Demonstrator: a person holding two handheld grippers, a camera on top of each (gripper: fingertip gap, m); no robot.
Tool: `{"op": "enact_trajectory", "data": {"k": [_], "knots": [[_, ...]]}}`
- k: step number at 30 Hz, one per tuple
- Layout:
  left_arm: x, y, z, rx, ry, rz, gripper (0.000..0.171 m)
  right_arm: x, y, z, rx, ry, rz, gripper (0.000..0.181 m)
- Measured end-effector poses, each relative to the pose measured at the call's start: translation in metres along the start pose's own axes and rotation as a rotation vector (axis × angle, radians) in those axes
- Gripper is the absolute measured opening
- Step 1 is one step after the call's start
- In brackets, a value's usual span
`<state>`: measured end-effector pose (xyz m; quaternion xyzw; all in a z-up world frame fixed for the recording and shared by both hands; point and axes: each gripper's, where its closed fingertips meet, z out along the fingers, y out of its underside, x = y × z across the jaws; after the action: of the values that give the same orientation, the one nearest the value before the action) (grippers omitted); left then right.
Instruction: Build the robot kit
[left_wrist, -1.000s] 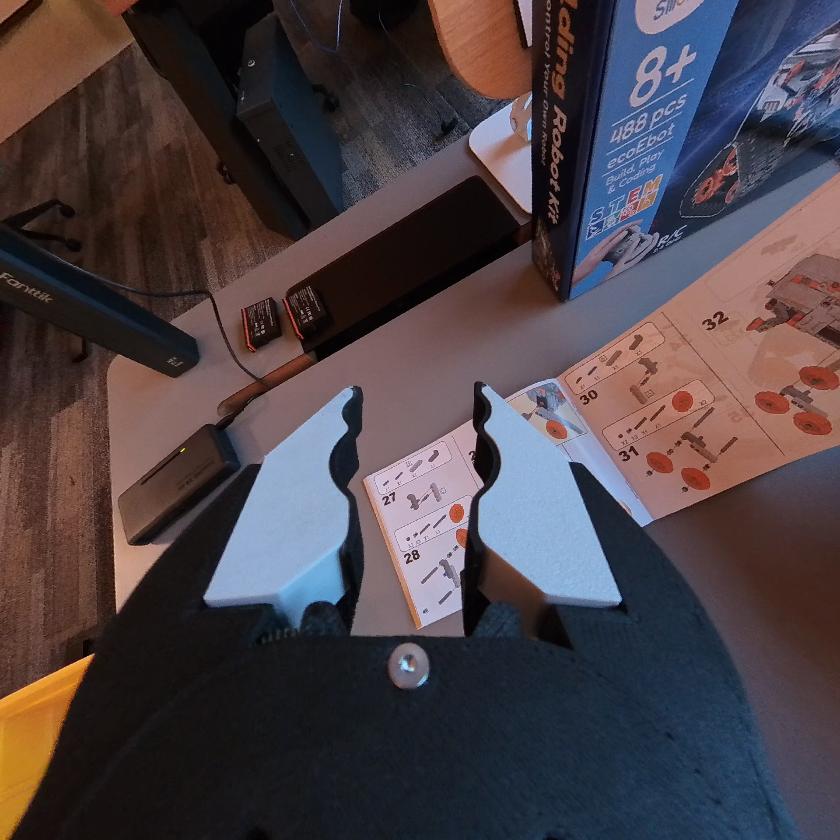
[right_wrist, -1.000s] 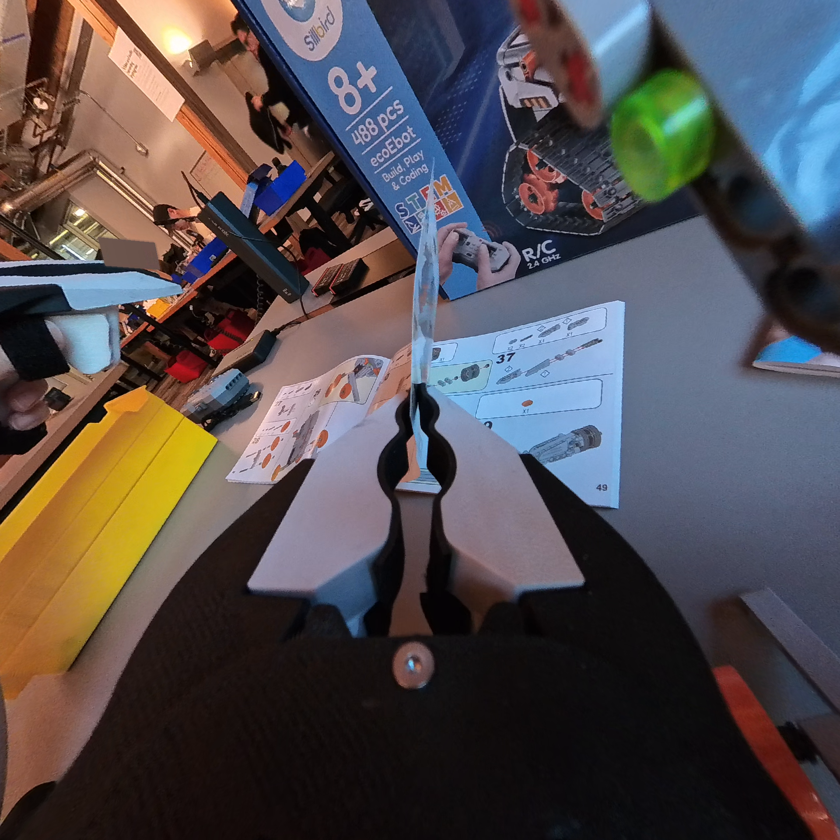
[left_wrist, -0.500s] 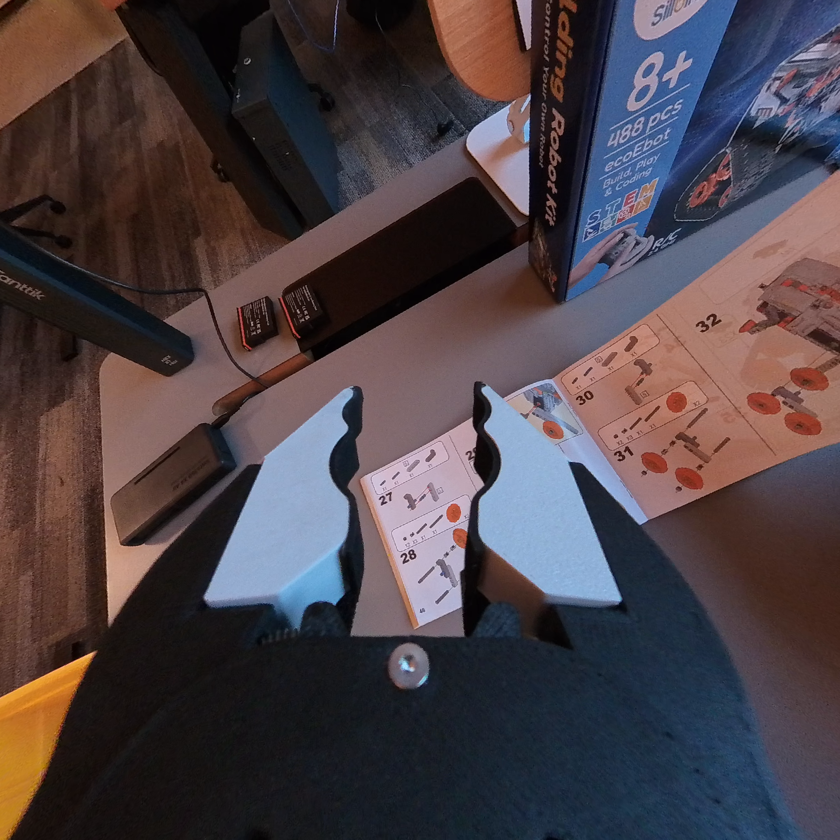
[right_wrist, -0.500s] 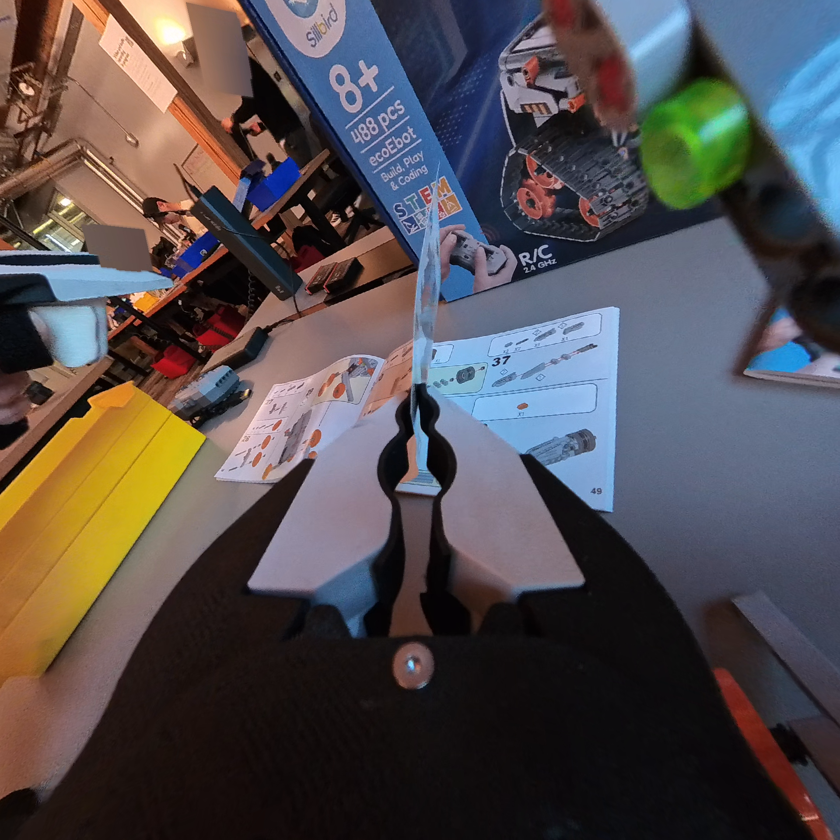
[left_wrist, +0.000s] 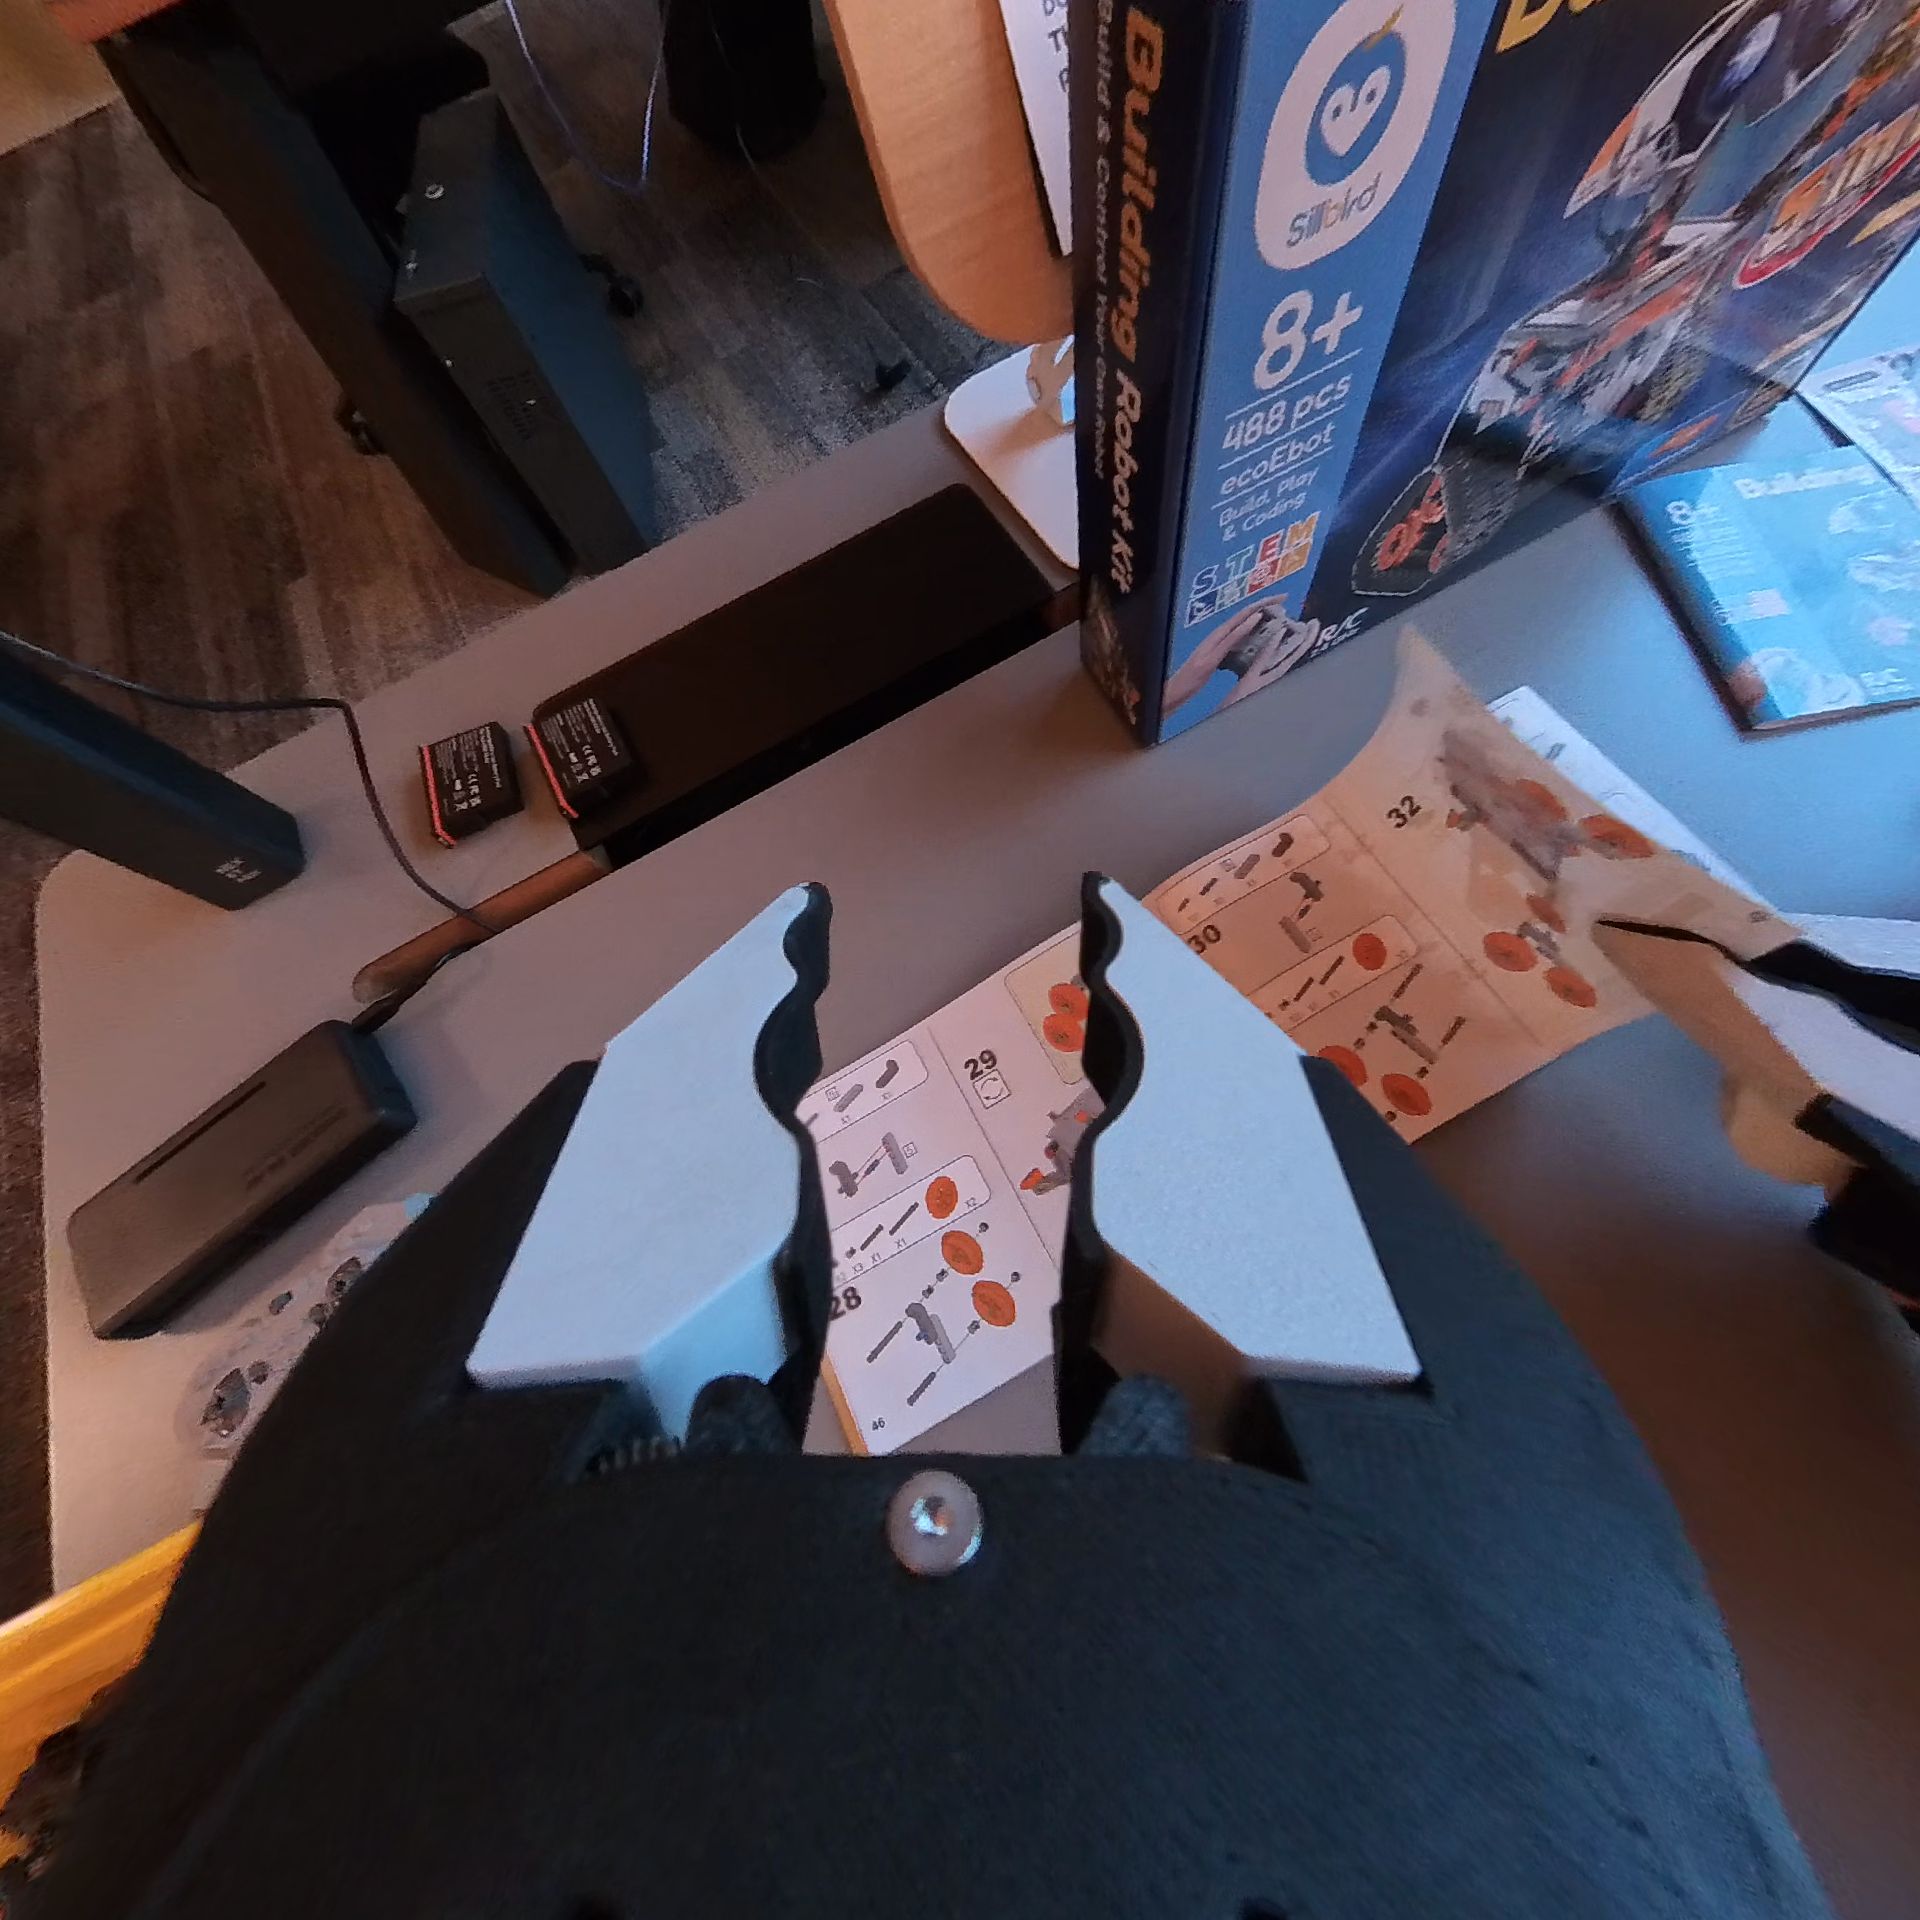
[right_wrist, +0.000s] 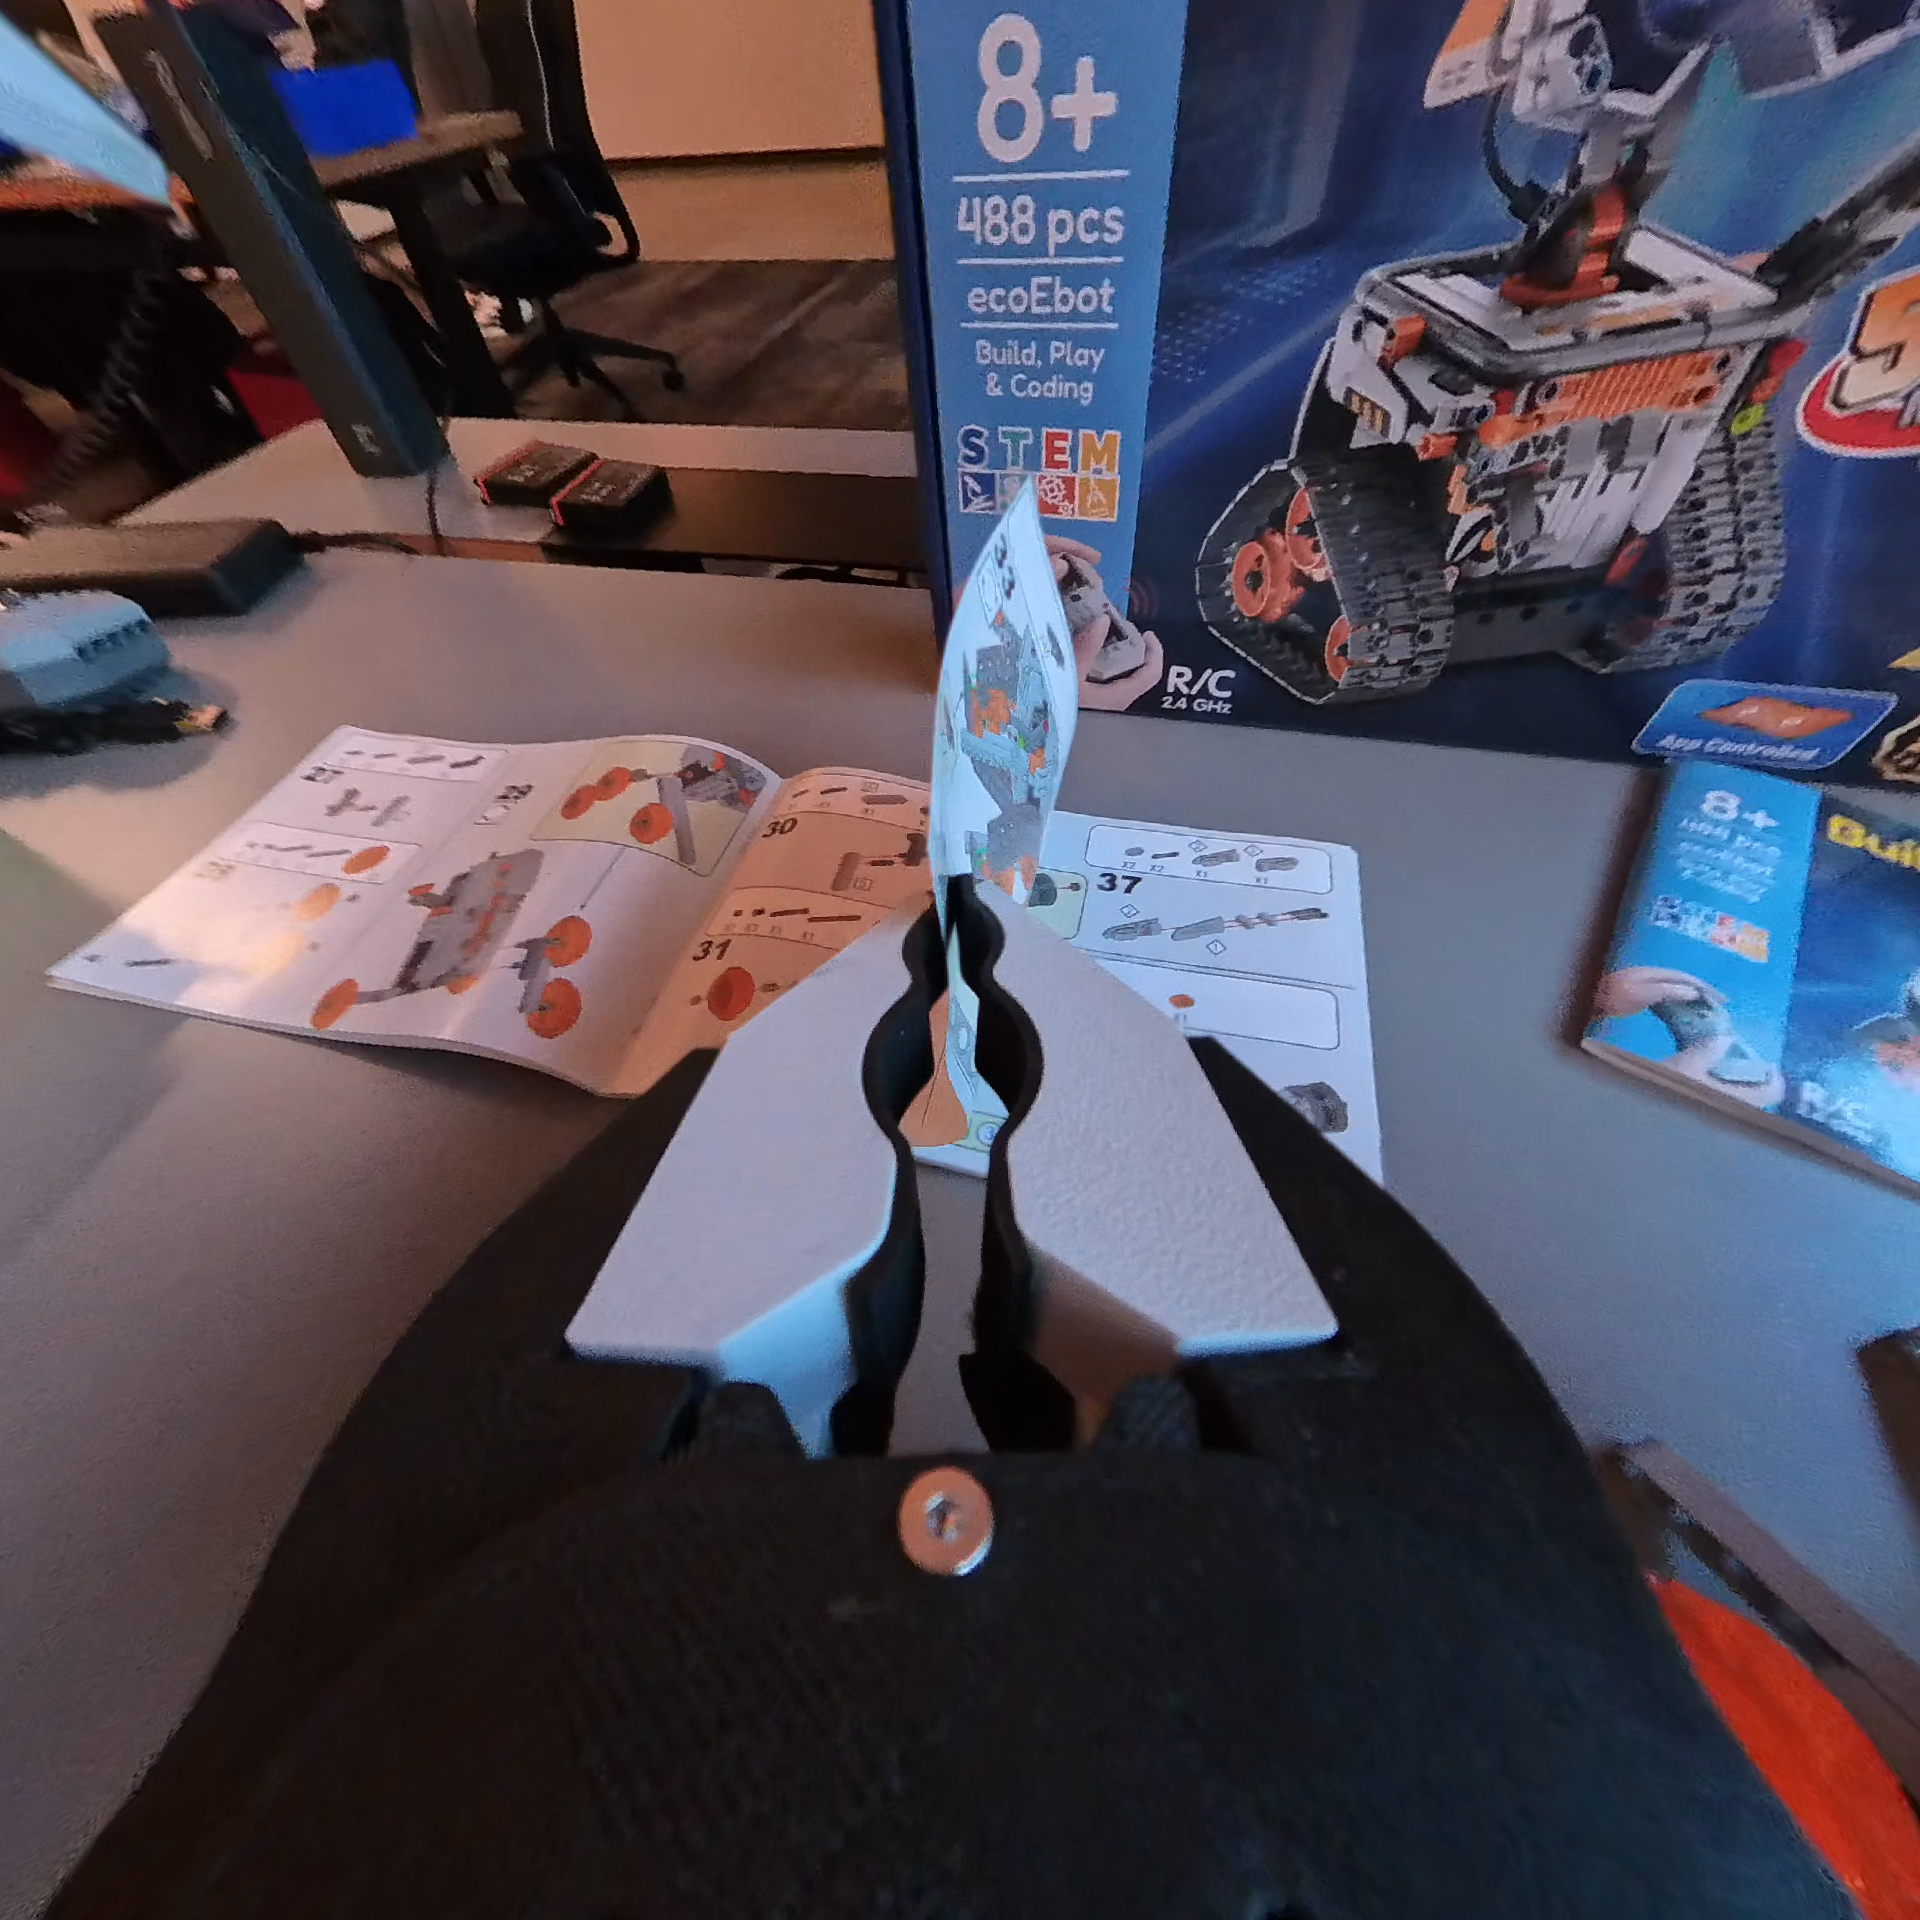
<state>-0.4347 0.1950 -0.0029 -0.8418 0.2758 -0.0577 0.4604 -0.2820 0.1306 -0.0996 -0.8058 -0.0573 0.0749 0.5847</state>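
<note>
The right gripper (right_wrist: 961, 914) was clenched on a single page (right_wrist: 1003, 717) of the open instruction booklet (right_wrist: 436, 883), the sheet standing upright and curling between its tips. The booklet lay flat on the grey worktop (right_wrist: 312, 1195), in front of the tall blue kit box (right_wrist: 1403, 364), with a smaller blue booklet (right_wrist: 1766, 956) to the right. The left gripper (left_wrist: 945, 914) hung released above the booklet's near left pages, jaws apart and holding nothing. Beyond it, toward the far left edge of the worktop, sat a black charger (left_wrist: 234, 1174) and two small batteries (left_wrist: 520, 764).

Judging by the thin, bending sheet, the grip needed to stay near the page's edge and light enough not to crease it. Carrying it in an arc about the spine would probably spare the binding, and the idle gripper looked well placed to pin the flat pages down.
</note>
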Motion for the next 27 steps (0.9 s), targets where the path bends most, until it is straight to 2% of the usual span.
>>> {"op": "enact_trajectory", "data": {"k": [4,8,15,21,27], "knots": [[0.005,-0.005,-0.005,0.020,0.027,-0.001,0.044,-0.002,0.002,0.000,-0.005,0.031,-0.101,0.000],[0.011,-0.008,-0.006,0.028,0.043,0.009,0.043,0.000,-0.002,-0.002,0.012,0.045,-0.118,0.000],[0.011,-0.007,-0.008,0.018,0.036,0.020,0.043,0.002,0.001,0.002,0.003,0.026,-0.091,0.000],[-0.001,0.000,-0.008,-0.003,0.002,0.001,0.043,0.014,0.001,-0.008,0.004,0.001,-0.061,0.000],[-0.006,0.007,-0.003,-0.032,-0.013,0.001,0.043,0.028,-0.006,-0.012,0.011,-0.031,0.050,0.000]]}}
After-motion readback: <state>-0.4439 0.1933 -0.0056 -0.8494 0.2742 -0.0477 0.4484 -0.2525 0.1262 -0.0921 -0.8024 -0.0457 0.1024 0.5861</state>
